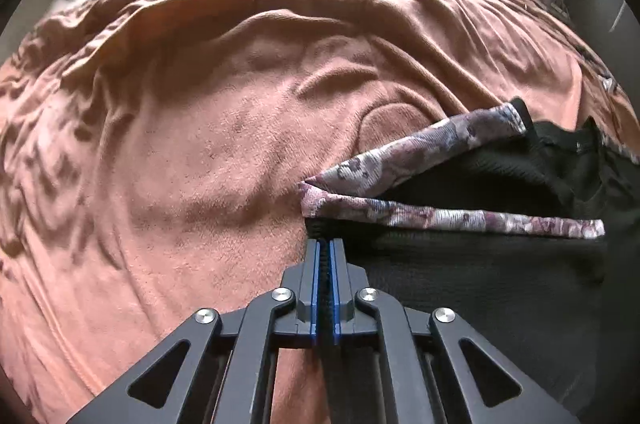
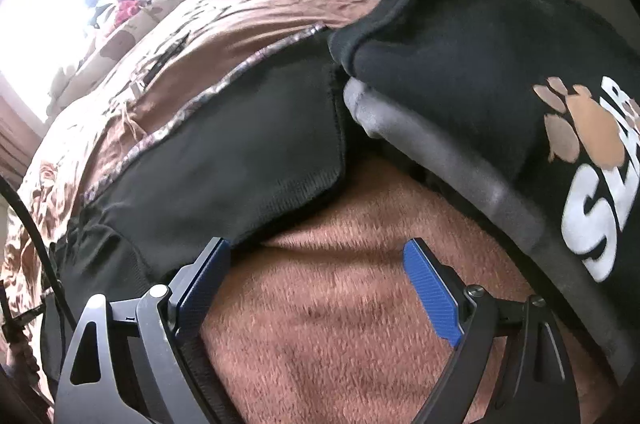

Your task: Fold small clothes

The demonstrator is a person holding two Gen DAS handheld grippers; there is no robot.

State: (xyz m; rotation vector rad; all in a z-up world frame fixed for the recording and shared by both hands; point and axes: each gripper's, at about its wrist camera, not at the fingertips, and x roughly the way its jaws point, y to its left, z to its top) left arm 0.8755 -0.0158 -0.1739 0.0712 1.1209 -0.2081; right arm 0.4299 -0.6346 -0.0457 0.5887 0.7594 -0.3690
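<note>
The black cloth (image 1: 480,272) with the flowery trim (image 1: 420,160) lies on the bed, on top of the pink blanket (image 1: 180,164). In the left wrist view it stretches out to the right of the left claw (image 1: 325,244). That claw is pinched tight on the cloth's near left corner, so it already has its side.

The right claw (image 2: 320,264) is wide and holds nothing. In its view the cloth (image 2: 240,144) lies to the left and a bit farther off, and its near edge touches the claw's left finger (image 2: 204,280). My guess is that the right claw must slide left to grab that edge.
</note>
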